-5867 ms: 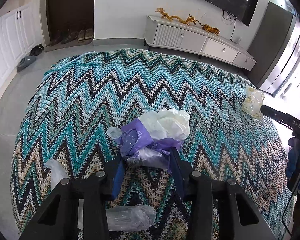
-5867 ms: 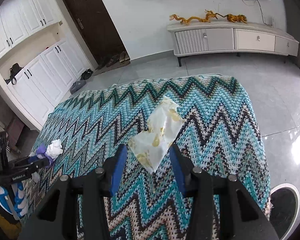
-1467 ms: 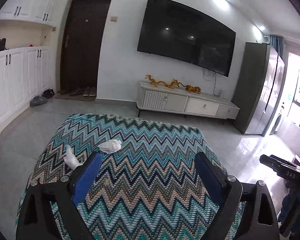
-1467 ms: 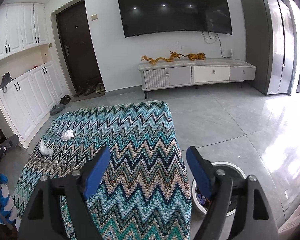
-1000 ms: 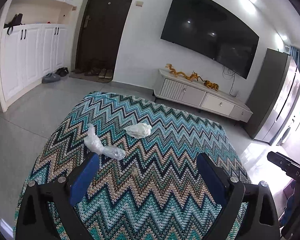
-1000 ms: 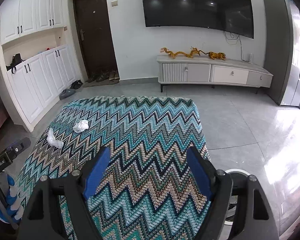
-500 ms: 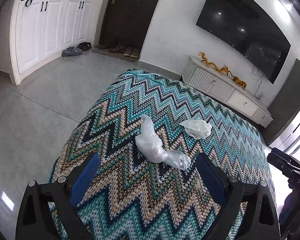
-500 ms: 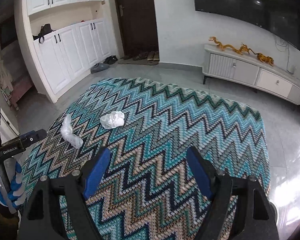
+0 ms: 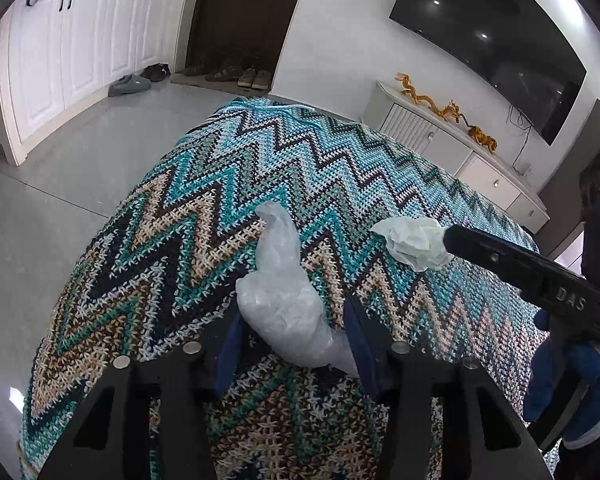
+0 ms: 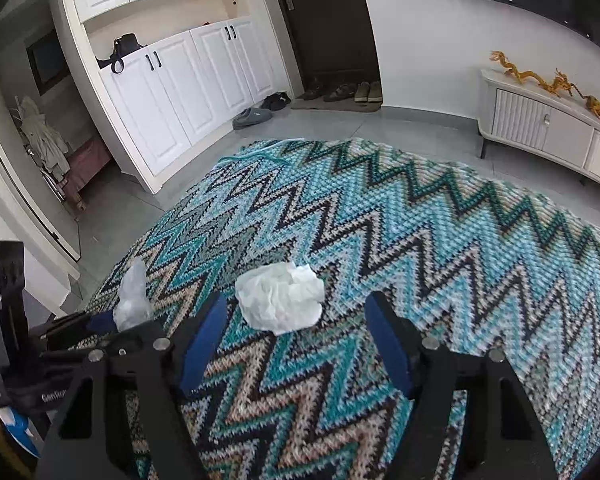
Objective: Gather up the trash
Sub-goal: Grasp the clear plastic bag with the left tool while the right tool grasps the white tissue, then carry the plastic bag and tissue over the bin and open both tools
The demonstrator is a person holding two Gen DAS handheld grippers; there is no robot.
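A crumpled clear plastic bag (image 9: 284,296) lies on the zigzag knit cloth (image 9: 228,184). My left gripper (image 9: 292,312) is open, its blue-padded fingers on either side of the bag's near end. A crumpled white tissue (image 10: 280,298) lies further right on the cloth (image 10: 440,240). My right gripper (image 10: 294,316) is open, its tips flanking the tissue's near edge. The tissue (image 9: 414,240) and the right gripper's finger beside it also show in the left wrist view. The plastic bag (image 10: 132,296) shows at the left of the right wrist view.
The cloth-covered table drops to grey tile floor (image 9: 60,200) on the left. White cabinets (image 10: 172,92), a dark door (image 10: 328,24) with shoes, and a white TV console (image 10: 540,128) stand beyond.
Both grippers moved forward and down to the table. The left now straddles the plastic bag with narrower jaws; the right now flanks the white tissue.
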